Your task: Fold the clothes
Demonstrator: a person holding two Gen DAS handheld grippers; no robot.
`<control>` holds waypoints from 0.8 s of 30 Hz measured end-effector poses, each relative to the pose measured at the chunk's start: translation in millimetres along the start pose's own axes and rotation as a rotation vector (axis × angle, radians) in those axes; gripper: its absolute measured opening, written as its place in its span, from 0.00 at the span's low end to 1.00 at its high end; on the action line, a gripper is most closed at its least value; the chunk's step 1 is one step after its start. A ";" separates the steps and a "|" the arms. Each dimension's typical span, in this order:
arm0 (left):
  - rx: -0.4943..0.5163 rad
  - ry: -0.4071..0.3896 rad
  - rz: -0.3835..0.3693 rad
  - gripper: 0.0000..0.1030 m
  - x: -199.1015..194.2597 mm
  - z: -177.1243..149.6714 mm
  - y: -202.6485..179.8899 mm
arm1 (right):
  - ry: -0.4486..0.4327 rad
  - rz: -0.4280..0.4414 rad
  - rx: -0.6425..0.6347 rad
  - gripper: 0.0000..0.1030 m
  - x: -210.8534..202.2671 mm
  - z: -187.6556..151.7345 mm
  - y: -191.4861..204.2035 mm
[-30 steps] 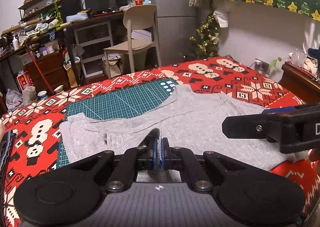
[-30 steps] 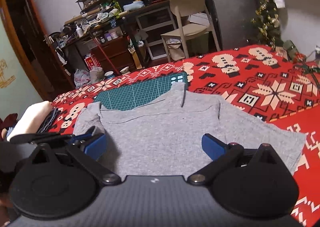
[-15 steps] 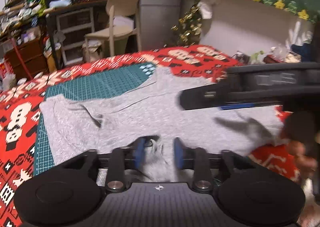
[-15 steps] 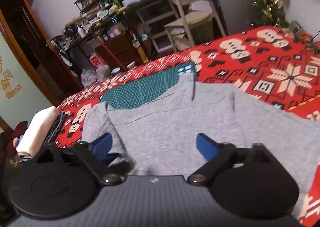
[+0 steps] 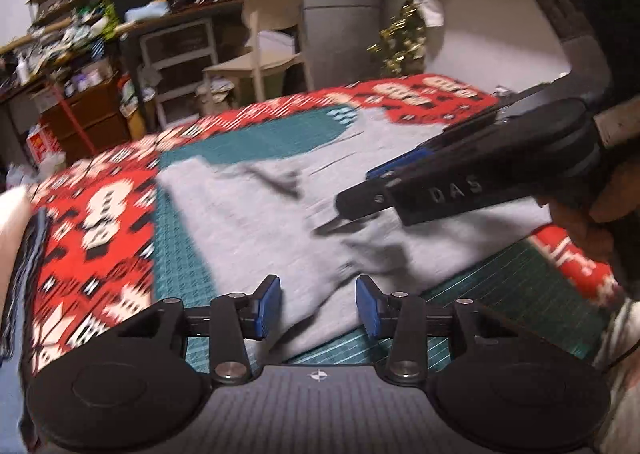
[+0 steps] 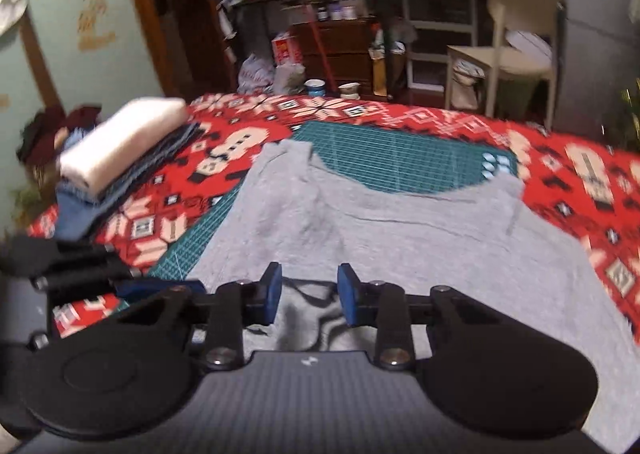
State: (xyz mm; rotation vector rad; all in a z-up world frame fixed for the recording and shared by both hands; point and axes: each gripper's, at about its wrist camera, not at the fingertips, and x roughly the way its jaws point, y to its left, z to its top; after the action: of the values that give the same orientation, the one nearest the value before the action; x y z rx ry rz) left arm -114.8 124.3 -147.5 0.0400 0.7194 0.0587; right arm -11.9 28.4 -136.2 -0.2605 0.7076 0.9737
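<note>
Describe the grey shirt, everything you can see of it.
The grey shirt looks like soft heathered knit, spread mostly flat over the green mat and red cloth. Its near edge is rumpled. That edge lies between the pads of both tongs, left and right; the right jaws are closing, neither pair pressing it yet.

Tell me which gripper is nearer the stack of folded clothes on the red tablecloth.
Left. The left gripper sits at the shirt's near corner on the stack's side; the right gripper is over the shirt's hem, farther from it.
</note>
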 end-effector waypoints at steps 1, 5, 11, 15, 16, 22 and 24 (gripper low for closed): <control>-0.012 0.007 0.001 0.40 1.0 -2.3 5.0 | 0.010 -0.011 -0.040 0.33 5.3 0.3 7.4; -0.072 0.026 -0.009 0.40 5.3 -9.2 20.4 | 0.037 -0.007 -0.071 0.33 24.3 1.4 20.3; -0.099 0.017 -0.022 0.35 5.0 -14.0 27.5 | 0.045 -0.113 0.016 0.26 39.0 4.0 3.1; -0.084 0.012 -0.017 0.35 3.3 -16.2 26.2 | 0.016 -0.175 0.141 0.30 27.4 2.4 -21.7; -0.084 0.013 -0.017 0.35 3.5 -15.6 27.0 | 0.010 -0.189 0.166 0.30 25.1 1.5 -26.8; -0.110 0.011 -0.030 0.34 2.9 -15.8 31.7 | 0.001 -0.156 0.217 0.39 26.1 1.4 -44.7; -0.110 0.013 -0.025 0.29 2.6 -15.9 31.5 | -0.004 -0.167 0.261 0.40 28.4 3.9 -53.2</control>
State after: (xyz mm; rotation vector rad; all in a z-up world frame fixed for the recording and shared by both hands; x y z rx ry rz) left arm -124.6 156.2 -159.3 -0.0743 0.7284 0.0746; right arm 44.1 19.9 -157.3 -0.0863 0.7880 0.7140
